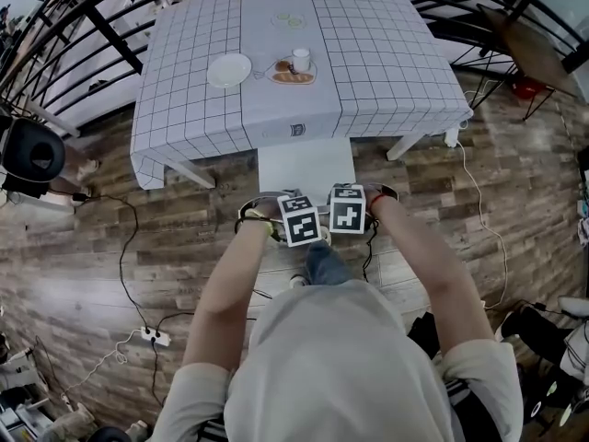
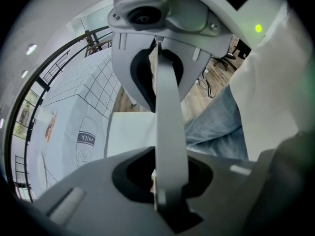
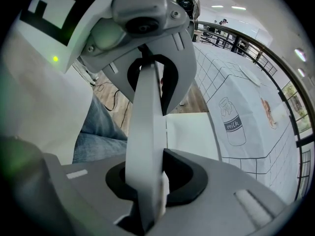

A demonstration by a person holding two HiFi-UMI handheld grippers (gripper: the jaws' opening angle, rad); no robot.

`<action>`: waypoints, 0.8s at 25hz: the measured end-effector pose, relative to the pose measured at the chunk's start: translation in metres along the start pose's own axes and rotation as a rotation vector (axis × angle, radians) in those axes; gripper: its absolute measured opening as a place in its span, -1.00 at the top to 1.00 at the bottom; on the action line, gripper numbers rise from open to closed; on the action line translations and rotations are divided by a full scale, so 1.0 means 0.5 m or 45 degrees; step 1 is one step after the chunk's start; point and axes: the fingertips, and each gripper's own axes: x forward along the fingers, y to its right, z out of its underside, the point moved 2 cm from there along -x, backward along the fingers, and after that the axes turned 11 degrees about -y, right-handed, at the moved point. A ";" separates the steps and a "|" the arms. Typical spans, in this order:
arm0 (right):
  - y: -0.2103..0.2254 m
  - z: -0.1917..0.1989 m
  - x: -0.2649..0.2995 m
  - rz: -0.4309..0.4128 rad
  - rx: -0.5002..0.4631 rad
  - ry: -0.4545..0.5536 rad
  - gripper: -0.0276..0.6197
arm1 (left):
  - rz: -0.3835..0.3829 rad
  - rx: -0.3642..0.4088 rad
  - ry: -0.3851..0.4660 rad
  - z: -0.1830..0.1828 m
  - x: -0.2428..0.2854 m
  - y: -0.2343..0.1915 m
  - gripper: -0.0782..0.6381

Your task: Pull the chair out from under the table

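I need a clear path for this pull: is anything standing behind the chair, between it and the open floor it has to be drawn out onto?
Yes. The person's own leg, in jeans, stands directly behind the chair, and a black cable lies on the wooden floor beside that leg. Nothing else visible blocks the way.
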 end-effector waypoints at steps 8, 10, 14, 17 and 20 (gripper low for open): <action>-0.032 0.000 0.000 0.001 0.002 -0.004 0.68 | 0.000 -0.009 0.000 0.000 -0.003 0.033 0.57; -0.041 0.000 0.000 -0.002 -0.002 -0.004 0.68 | 0.001 -0.015 0.002 -0.001 -0.004 0.042 0.57; -0.058 -0.002 0.000 -0.004 -0.006 -0.007 0.68 | 0.002 -0.015 0.007 0.000 -0.004 0.059 0.57; -0.070 -0.002 0.000 -0.008 -0.006 -0.004 0.68 | 0.007 -0.011 0.004 0.000 -0.006 0.071 0.57; -0.081 -0.001 0.001 -0.006 -0.007 -0.004 0.68 | 0.007 -0.011 0.004 -0.002 -0.006 0.082 0.57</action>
